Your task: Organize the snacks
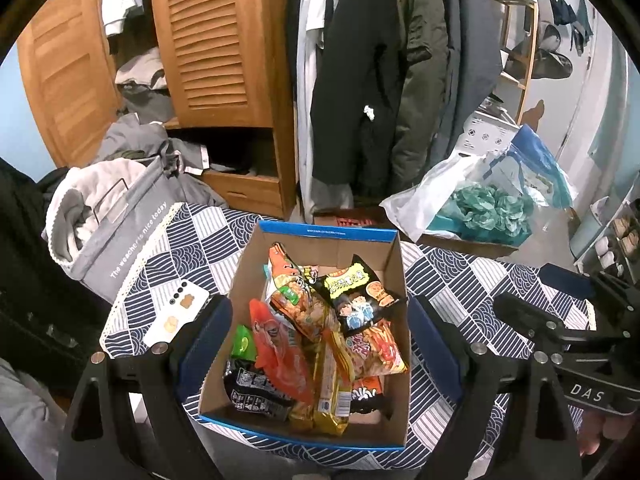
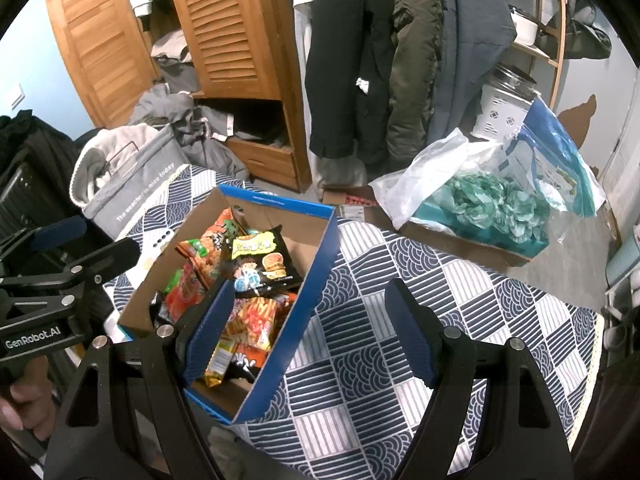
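Note:
A cardboard box with a blue rim (image 1: 328,234) (image 2: 276,200) stands on the patterned tablecloth (image 1: 460,276), filled with snack packs. On top lies a black pack with a cartoon figure (image 1: 360,300) (image 2: 260,264). Around it are an orange pack (image 1: 276,356), a fries pack (image 1: 376,352) (image 2: 252,320), a green pack (image 1: 244,342) and a gold pack (image 1: 332,392). My left gripper (image 1: 320,344) (image 2: 92,236) hovers open above the box, its fingers spread wider than it. My right gripper (image 2: 312,328) (image 1: 536,288) is open over the box's right wall, touching nothing.
A white phone (image 1: 176,314) lies left of the box. A grey fabric basket of laundry (image 1: 120,232) stands at the table's back left. Behind the table are a plastic bag of teal stuff (image 1: 480,208), hanging coats (image 1: 360,80) and a wooden wardrobe (image 1: 216,40).

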### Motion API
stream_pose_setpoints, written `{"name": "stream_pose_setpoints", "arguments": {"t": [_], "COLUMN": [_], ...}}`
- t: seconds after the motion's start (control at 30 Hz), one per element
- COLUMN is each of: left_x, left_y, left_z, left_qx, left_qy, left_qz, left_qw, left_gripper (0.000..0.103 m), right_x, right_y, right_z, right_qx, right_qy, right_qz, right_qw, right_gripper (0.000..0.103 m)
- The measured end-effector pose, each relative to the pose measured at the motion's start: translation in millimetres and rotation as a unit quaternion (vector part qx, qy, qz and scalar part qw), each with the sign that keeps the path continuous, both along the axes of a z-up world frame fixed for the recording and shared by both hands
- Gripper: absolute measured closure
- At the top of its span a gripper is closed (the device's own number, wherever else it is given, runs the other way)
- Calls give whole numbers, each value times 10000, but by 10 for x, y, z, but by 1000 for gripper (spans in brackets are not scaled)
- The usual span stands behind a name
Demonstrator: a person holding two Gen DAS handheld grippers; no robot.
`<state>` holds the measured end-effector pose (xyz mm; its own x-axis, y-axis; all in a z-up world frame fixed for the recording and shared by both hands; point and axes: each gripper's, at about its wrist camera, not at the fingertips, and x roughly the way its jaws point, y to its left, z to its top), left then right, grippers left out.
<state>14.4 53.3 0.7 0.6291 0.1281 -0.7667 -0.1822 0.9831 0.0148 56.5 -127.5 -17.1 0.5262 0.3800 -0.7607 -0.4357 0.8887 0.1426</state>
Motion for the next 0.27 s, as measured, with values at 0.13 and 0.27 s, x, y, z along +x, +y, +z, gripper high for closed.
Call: {"name": "stream_pose_setpoints", "arguments": {"t": [0.13, 0.27], "left_x": [-2, -7], "left_y": [8, 10], "left_z": [-4, -6], "left_qx": [-49, -47], "left_qy": [14, -1], "left_qz": [-1, 6], "left_qw": [10000, 10000], "left_gripper": [13, 13], "right_x": [-3, -12], "right_y": [2, -2], "right_z": [-2, -9], "right_qx": [-5, -10], "right_qy": [6, 4], "right_qz": [-3, 2], "right_qw": [10000, 10000], "right_gripper": [26, 26]}}
